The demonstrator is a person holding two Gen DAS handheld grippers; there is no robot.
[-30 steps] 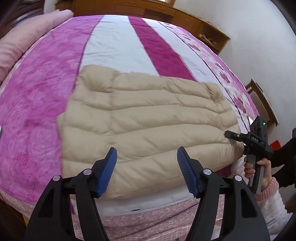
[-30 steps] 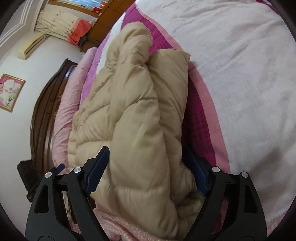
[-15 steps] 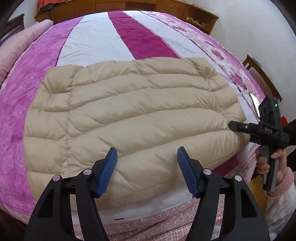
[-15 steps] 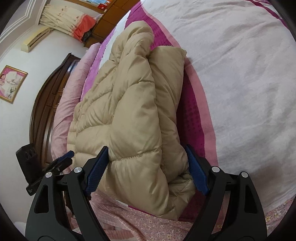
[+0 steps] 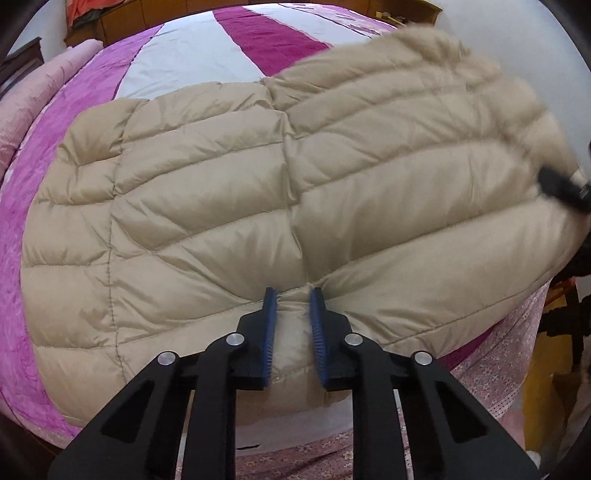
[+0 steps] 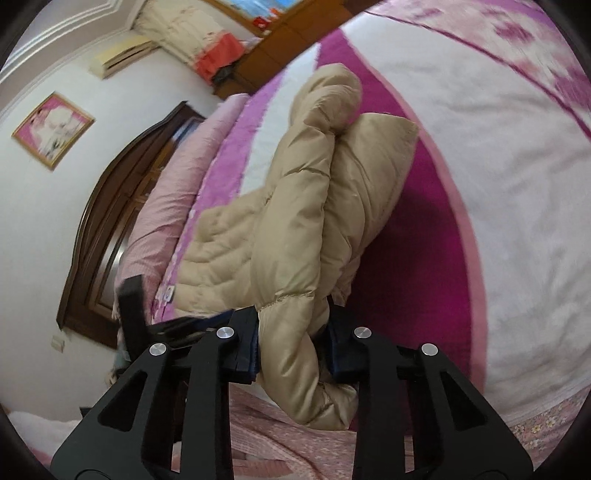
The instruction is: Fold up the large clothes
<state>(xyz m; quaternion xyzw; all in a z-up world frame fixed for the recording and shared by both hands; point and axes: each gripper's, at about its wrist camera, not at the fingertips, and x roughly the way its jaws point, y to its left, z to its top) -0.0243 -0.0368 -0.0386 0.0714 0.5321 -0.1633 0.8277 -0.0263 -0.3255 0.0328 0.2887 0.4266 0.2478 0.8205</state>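
Observation:
A beige quilted puffer jacket (image 5: pixel 207 206) lies spread across the pink and white bed quilt (image 5: pixel 184 62). My left gripper (image 5: pixel 291 291) is at the jacket's near hem, its jaws closing with a fold of the fabric pinched between the blue pads. My right gripper (image 6: pixel 293 325) has its jaws closing on the jacket's (image 6: pixel 295 221) right end, and the pads press on a bunched edge. That end is raised off the bed and hangs folded. In the left wrist view the right gripper (image 5: pixel 561 184) shows blurred at the far right.
A dark wooden headboard (image 6: pixel 99 229) and a pink pillow roll (image 5: pixel 44 85) bound one side of the bed. Wooden cabinets (image 5: pixel 147 14) stand beyond the far edge. A floral bed skirt (image 5: pixel 498 354) hangs below the near edge, where a person stands at the right.
My left gripper came down onto the near hem and its jaws closed on the fabric. My right gripper closed on the jacket's right end and rose, lifting that side off the bed.

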